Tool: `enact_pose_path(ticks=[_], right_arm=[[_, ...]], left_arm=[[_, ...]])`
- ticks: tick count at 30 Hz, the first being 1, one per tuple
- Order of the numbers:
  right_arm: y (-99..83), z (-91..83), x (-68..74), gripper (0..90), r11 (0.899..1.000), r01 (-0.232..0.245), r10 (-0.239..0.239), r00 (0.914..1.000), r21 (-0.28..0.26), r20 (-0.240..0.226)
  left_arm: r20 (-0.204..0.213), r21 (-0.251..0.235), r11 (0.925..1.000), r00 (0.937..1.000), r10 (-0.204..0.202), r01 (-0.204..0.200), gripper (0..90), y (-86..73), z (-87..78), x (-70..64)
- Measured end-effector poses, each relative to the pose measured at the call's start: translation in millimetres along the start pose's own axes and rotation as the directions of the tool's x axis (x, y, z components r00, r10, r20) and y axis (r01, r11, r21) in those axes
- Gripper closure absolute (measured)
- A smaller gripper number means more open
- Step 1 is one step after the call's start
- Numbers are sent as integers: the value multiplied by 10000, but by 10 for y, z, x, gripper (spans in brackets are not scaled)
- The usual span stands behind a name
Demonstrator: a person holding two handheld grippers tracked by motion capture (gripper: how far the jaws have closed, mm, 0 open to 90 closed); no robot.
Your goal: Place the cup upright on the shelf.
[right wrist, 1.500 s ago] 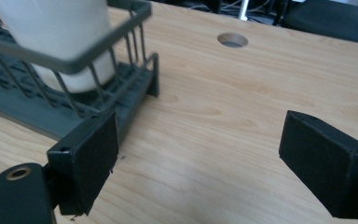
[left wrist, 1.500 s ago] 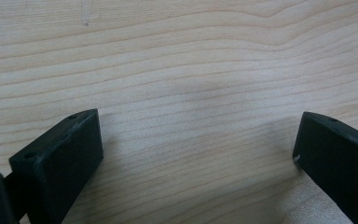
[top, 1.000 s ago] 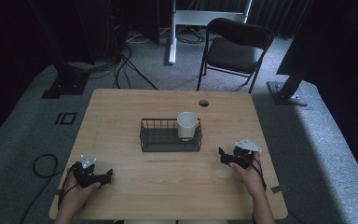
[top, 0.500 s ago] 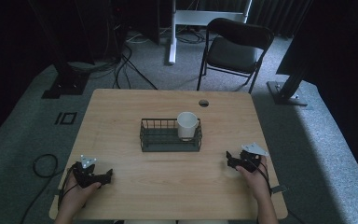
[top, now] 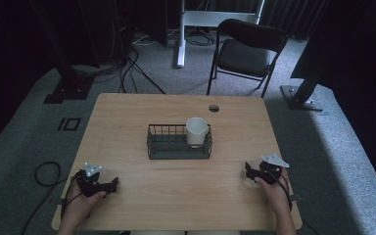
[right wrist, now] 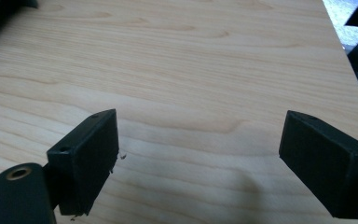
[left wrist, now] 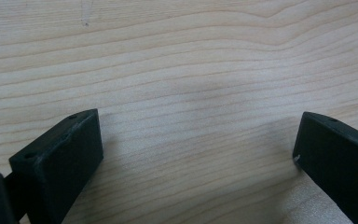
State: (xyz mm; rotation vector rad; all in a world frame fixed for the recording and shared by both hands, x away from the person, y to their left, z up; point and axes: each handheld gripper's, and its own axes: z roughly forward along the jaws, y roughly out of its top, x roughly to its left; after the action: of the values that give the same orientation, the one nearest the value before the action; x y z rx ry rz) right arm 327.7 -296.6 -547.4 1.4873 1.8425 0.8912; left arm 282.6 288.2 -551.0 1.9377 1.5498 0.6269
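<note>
A black wire basket (top: 178,142) stands in the middle of the wooden table (top: 127,117), and a white mug (top: 196,131) sits upright in its right end. My left gripper (top: 113,185) rests at the near left corner, held by a hand, well short of the basket. Its jaws stand wide apart over bare wood (left wrist: 200,144) with nothing between them. My right gripper (top: 248,170) rests at the near right, also in a hand. Its jaws are wide apart above bare tabletop (right wrist: 198,140), holding nothing.
A round cable hole (top: 214,107) lies in the table behind the basket. A black folding chair (top: 245,51) stands beyond the far edge. Cables (top: 137,58) run over the grey floor, and dark stands flank the table.
My right gripper has drawn back toward the near right edge, away from the basket. The left gripper has stayed put.
</note>
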Motion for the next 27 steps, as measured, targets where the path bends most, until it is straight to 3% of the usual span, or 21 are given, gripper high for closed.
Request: enact_pose_path(ticks=[6,14,19,27], right_arm=[[-31,-7,-34,117,9996,-208,202,9993,198,304],[-73,-4,-88,114,9927,-544,474,9966,1078,670],[-85,-8,-118,107,9887,-771,762,9970,1282,114],[-87,-8,-111,105,9907,-434,471,9986,1289,-253]], left_arm=[[1,0,10000,10000,1,-1,18,0,0,0],[1,0,10000,10000,-1,1,18,0,0,0],[0,0,10000,10000,1,-1,18,0,0,0],[0,0,10000,10000,2,-2,18,0,0,0]])
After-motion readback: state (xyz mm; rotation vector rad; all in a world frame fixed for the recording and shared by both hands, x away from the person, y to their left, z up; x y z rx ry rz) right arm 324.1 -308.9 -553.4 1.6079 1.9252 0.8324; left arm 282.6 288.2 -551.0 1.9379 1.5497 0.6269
